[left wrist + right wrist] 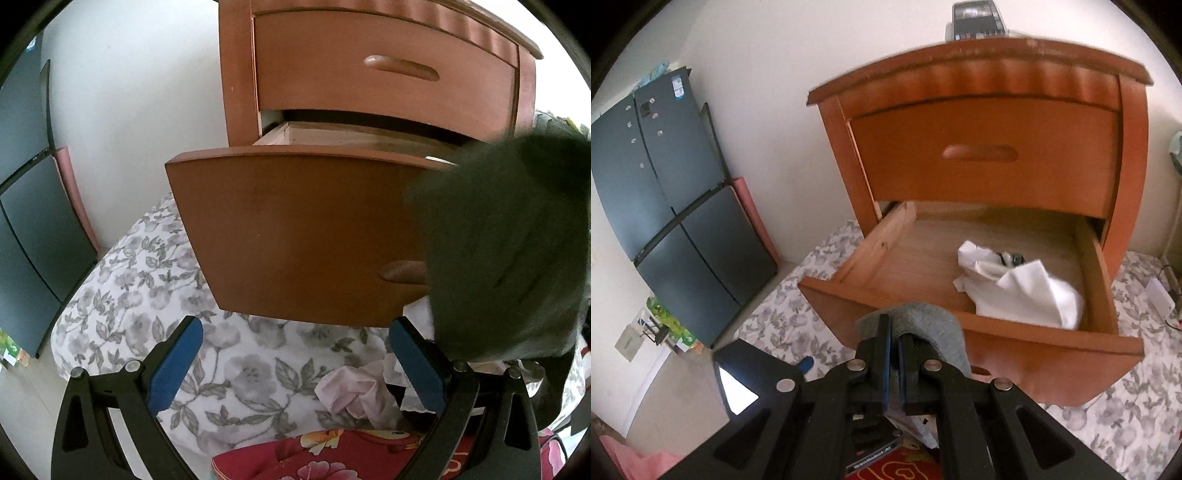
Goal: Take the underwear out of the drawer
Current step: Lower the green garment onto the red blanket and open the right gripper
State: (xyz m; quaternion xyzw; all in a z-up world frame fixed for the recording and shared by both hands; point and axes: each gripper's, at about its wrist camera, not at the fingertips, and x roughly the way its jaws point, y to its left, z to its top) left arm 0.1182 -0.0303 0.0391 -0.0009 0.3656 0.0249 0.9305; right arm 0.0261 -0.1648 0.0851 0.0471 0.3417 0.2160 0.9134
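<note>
The right gripper has its blue pads pressed together on a grey piece of underwear, which drapes over the fingertips just in front of the pulled-out lower drawer of the wooden nightstand. In the left wrist view that same garment is probably the dark, blurred mass hanging across the drawer front. Inside the drawer, a crumpled white garment lies toward the right front corner. The upper drawer is closed. The left gripper is spread wide with nothing between its fingers, held over a grey floral bedsheet, near a pale pink garment lying on it.
</note>
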